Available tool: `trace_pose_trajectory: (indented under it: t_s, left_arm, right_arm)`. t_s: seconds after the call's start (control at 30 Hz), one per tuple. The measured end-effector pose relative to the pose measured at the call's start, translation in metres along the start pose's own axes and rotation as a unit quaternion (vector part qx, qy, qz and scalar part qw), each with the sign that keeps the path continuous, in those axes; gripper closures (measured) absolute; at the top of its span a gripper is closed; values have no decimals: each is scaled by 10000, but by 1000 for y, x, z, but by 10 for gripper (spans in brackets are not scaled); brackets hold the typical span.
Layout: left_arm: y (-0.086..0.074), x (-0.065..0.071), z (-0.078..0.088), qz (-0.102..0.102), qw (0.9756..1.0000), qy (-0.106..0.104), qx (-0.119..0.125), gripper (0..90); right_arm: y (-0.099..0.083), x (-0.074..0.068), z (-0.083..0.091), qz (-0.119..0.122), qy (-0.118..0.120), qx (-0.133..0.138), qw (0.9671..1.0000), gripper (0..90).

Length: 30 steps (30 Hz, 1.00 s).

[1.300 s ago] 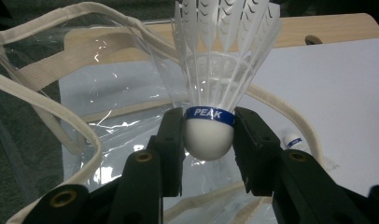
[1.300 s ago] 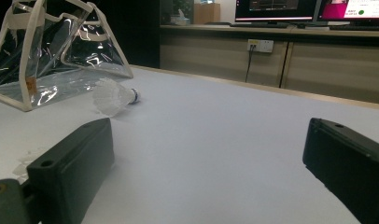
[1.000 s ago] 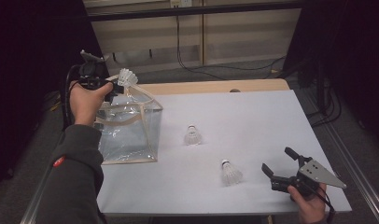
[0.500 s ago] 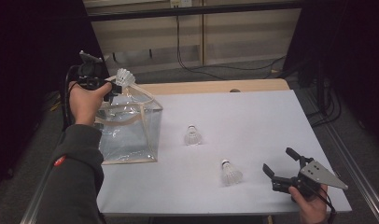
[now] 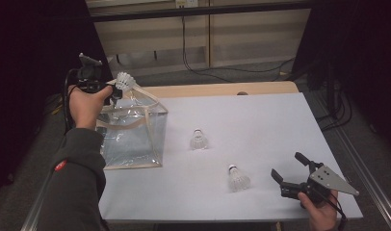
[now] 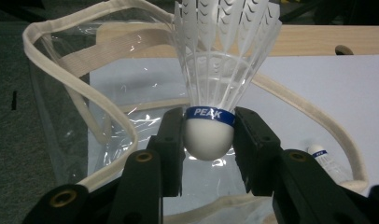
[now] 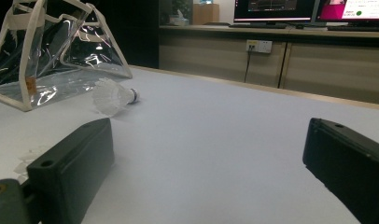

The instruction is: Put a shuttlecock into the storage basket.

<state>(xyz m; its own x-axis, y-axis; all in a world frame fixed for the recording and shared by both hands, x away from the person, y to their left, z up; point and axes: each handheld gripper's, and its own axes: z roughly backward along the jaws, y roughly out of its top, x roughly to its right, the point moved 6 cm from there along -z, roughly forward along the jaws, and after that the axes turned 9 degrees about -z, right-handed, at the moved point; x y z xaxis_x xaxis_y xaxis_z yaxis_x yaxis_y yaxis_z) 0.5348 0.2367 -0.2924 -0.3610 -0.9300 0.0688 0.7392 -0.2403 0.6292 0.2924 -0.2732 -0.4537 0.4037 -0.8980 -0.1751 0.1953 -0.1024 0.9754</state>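
Observation:
My left gripper (image 5: 117, 89) is shut on the cork base of a white shuttlecock (image 5: 124, 80) and holds it feathers up over the open top of a clear plastic bag (image 5: 131, 130) with cream trim. In the left gripper view both jaws press the blue-banded cork (image 6: 208, 137), with the bag's mouth (image 6: 61, 93) right below. Two more shuttlecocks lie on the white table, one mid-table (image 5: 199, 140) and one nearer the front (image 5: 238, 178). My right gripper (image 5: 286, 165) rests open at the front right, just right of the nearer shuttlecock, with nothing between its jaws (image 7: 208, 154).
The bag stands at the table's left side. The white table sheet (image 5: 261, 120) spreads to the right, with a wooden strip (image 5: 222, 89) along its far edge. In the right gripper view a shuttlecock (image 7: 110, 96) lies beside the bag (image 7: 52, 51), and monitors (image 7: 276, 7) stand on a far cabinet.

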Motion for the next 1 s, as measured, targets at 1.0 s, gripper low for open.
trace_pose_trajectory:
  t_s: [1.0]
  left_arm:
    - [-3, -14, -11, 210, 9994, 274, -86, 646]
  right_arm:
    - [-2, -1, -3, 0, 13, -38, 10000, 19]
